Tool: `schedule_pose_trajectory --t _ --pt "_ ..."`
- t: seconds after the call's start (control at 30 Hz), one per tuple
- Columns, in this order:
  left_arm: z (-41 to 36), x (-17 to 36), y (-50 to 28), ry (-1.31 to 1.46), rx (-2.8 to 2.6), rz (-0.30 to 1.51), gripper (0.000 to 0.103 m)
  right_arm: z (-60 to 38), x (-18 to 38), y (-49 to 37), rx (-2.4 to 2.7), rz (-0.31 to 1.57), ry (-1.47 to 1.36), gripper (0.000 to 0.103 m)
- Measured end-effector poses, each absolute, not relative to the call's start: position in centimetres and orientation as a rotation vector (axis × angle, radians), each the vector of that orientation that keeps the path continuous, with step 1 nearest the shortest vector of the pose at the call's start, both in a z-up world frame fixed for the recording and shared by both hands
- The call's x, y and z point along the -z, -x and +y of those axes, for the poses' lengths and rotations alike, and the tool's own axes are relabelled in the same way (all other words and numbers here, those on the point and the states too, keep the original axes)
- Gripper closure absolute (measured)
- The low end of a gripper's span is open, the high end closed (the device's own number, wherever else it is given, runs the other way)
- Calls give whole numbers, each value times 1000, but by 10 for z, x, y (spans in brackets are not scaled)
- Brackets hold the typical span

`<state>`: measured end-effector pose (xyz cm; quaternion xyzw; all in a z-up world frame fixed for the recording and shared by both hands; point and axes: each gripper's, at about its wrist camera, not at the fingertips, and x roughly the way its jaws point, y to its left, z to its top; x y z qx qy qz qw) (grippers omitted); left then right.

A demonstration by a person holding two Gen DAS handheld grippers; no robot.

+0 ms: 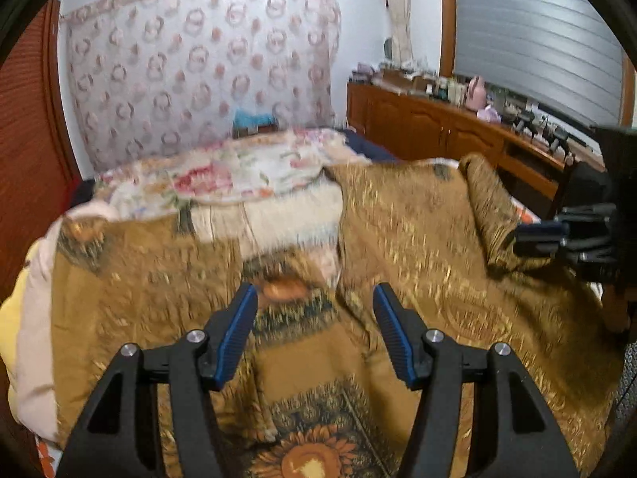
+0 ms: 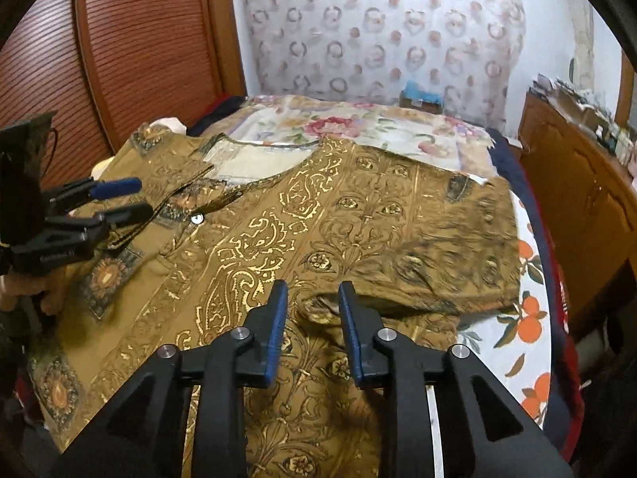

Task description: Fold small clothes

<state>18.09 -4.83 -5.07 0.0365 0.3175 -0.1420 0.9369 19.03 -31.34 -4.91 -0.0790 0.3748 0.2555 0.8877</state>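
Note:
A mustard-brown tunic with gold paisley print point(image 2: 350, 219) lies spread on the bed, neckline point(image 2: 258, 159) toward the far end; it fills the left wrist view too point(image 1: 418, 239). One sleeve point(image 2: 438, 267) is folded over on the right. My left gripper point(image 1: 314, 310) hovers open and empty above the tunic's front placket; it shows at the left edge of the right wrist view point(image 2: 135, 199). My right gripper point(image 2: 312, 298) is open and empty just above the folded sleeve's lower edge; it shows at the right edge of the left wrist view point(image 1: 533, 235).
A floral sheet point(image 2: 358, 127) and an orange-print sheet point(image 2: 525, 318) cover the bed. A wooden cabinet point(image 1: 438, 123) with clutter runs along the right. A wooden door point(image 2: 131, 40) stands at the left. A patterned curtain point(image 1: 199, 59) hangs behind.

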Motion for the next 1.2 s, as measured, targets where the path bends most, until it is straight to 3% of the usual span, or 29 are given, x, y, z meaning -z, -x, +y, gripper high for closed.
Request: schedule_pose_trajectory --t 0.23,0.8,0.87,0.93,1.0,1.2 --pt "-61 31 -194 -72 376 627 43 -347 26 -197 -449 726 133 59" --pt "-85 34 -210 -77 440 652 43 -412 75 -281 -260 890 97 58" --pt "-82 38 -212 -73 435 662 43 -410 76 -279 -272 887 120 65" --pt "-80 40 -214 -68 426 668 43 -405 75 -276 -296 884 142 87" --pt "-74 42 -215 -58 418 670 43 -399 74 -276 -324 882 168 94" --pt "-62 40 -216 -35 390 666 43 -378 37 -275 -410 763 173 96"
